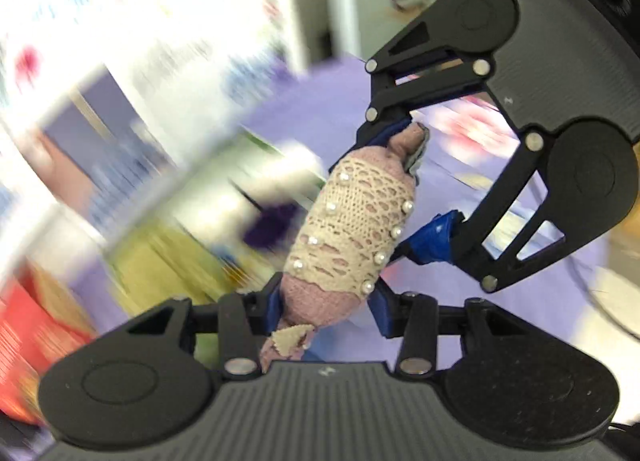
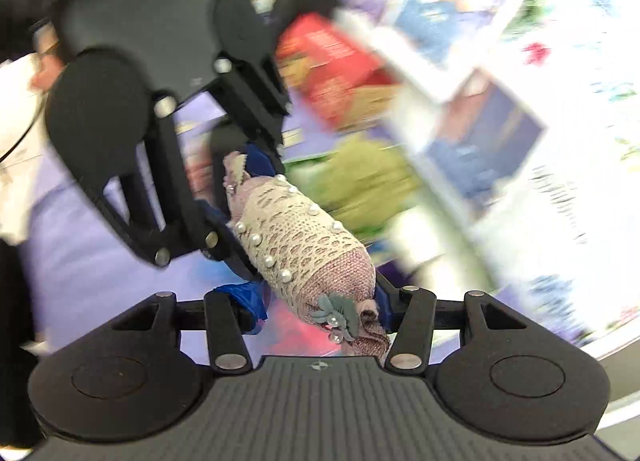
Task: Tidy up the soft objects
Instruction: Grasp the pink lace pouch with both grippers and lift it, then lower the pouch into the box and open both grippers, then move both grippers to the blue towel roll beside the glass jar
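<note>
you hold a rolled pink knit cloth (image 1: 352,221) up in the air between both grippers, one at each end. your left gripper (image 1: 326,307) is clenched on the near end of the roll in its own view, the blue pads pressing the pink knit from both sides. your right gripper (image 2: 320,313) is clamped on the other end, where a small grey-green fabric flower (image 2: 336,311) with pearl beads sits. a band of cream lace (image 1: 356,217) dotted with pearls wraps the middle of the roll. from the right wrist view the left gripper (image 2: 236,189) bites the far end. below lies a lilac worktop (image 1: 320,117). the rest is heavily blurred: a red box (image 2: 336,73), something green (image 2: 360,181), and white printed sheets you cannot read.
</note>
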A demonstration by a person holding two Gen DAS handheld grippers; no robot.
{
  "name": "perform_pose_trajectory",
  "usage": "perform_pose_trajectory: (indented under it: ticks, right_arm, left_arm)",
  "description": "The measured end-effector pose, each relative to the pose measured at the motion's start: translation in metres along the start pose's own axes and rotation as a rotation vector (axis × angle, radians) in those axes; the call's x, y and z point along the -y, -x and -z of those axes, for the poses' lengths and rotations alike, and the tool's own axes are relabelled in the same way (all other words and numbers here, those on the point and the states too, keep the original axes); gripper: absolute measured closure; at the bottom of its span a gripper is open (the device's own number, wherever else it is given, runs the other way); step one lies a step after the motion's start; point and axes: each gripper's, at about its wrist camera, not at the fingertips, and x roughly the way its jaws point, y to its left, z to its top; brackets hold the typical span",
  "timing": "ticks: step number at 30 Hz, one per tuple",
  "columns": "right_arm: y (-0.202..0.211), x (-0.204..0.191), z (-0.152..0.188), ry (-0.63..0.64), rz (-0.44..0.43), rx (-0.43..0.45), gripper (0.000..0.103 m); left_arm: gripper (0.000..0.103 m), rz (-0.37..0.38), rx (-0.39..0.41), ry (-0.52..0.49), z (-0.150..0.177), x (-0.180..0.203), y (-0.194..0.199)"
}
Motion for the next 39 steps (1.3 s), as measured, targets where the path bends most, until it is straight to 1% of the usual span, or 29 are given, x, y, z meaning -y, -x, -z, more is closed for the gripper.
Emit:
perform_pose_trajectory:
  ticks: [1,2,3,4,5,7,8,10,12,13,15,17,19,22,24,28,33,35,37,39]
  right_arm:
    - [-0.009,0.020,-0.007,-0.021,0.007,-0.001,0.067]
    - [-0.022,0.037,-0.012,-0.035,0.012,-0.013,0.066]
    - [-0.036,0.053,-0.013,-0.047,0.005,-0.040,0.065]
    - [-0.051,0.065,-0.012,-0.066,-0.015,-0.077,0.064]
    - [-0.068,0.076,-0.011,-0.092,-0.031,-0.100,0.064]
    - [-0.087,0.090,-0.003,-0.133,-0.052,-0.116,0.063]
    - [-0.094,0.092,0.001,-0.141,-0.058,-0.126,0.063]
    - [-0.102,0.096,0.005,-0.154,-0.039,-0.123,0.062]
    - [-0.100,0.098,0.008,-0.174,-0.049,-0.116,0.062]
    - [-0.096,0.097,0.012,-0.178,-0.043,-0.112,0.062]
    - [-0.100,0.099,0.012,-0.178,-0.032,-0.121,0.062]
    - [-0.095,0.100,0.013,-0.178,-0.012,-0.119,0.062]
    - [-0.083,0.100,0.016,-0.191,0.000,-0.099,0.062]
    - [-0.053,0.083,0.019,-0.216,0.023,-0.049,0.062]
    - [-0.031,0.065,0.023,-0.222,0.041,-0.018,0.061]
    - [0.002,0.016,0.047,-0.256,0.062,0.021,0.061]
    - [0.011,-0.056,0.093,-0.364,0.096,0.025,0.061]
    - [0.011,-0.086,0.108,-0.422,0.085,0.057,0.060]
    - [0.005,-0.109,0.119,-0.464,0.062,0.078,0.060]
    - [-0.001,-0.129,0.125,-0.493,0.048,0.080,0.060]
  left_arm:
    - [0.056,-0.024,0.002,-0.011,-0.013,-0.009,-0.011]
    - [0.053,-0.032,0.000,-0.006,-0.022,-0.022,-0.021]
    - [0.041,-0.028,-0.011,0.005,-0.028,-0.033,-0.033]
    - [0.032,-0.040,-0.017,0.008,-0.031,-0.041,-0.045]
    - [0.032,-0.061,-0.025,0.013,-0.032,-0.048,-0.054]
    - [0.032,-0.087,-0.074,0.026,-0.038,-0.059,-0.075]
    - [0.032,-0.086,-0.089,0.051,-0.037,-0.064,-0.079]
    - [0.032,-0.077,-0.096,0.092,-0.032,-0.074,-0.090]
    - [0.032,-0.068,-0.085,0.121,-0.027,-0.075,-0.084]
    - [0.032,-0.066,-0.078,0.126,-0.027,-0.079,-0.089]
    - [0.032,-0.072,-0.068,0.126,-0.023,-0.077,-0.082]
    - [0.032,-0.083,-0.054,0.137,-0.019,-0.075,-0.070]
    - [0.032,-0.086,-0.038,0.141,-0.012,-0.072,-0.055]
    - [0.032,-0.107,-0.011,0.119,0.004,-0.054,-0.026]
    - [0.031,-0.116,0.010,0.104,0.020,-0.038,-0.006]
    - [0.031,-0.087,0.013,0.103,0.061,-0.002,0.018]
    - [0.031,-0.051,-0.030,0.110,0.117,0.041,0.017]
    - [0.031,-0.038,-0.060,0.135,0.139,0.054,0.010]
    - [0.031,-0.047,-0.081,0.153,0.160,0.064,0.002]
    - [0.031,-0.074,-0.104,0.177,0.175,0.071,-0.005]
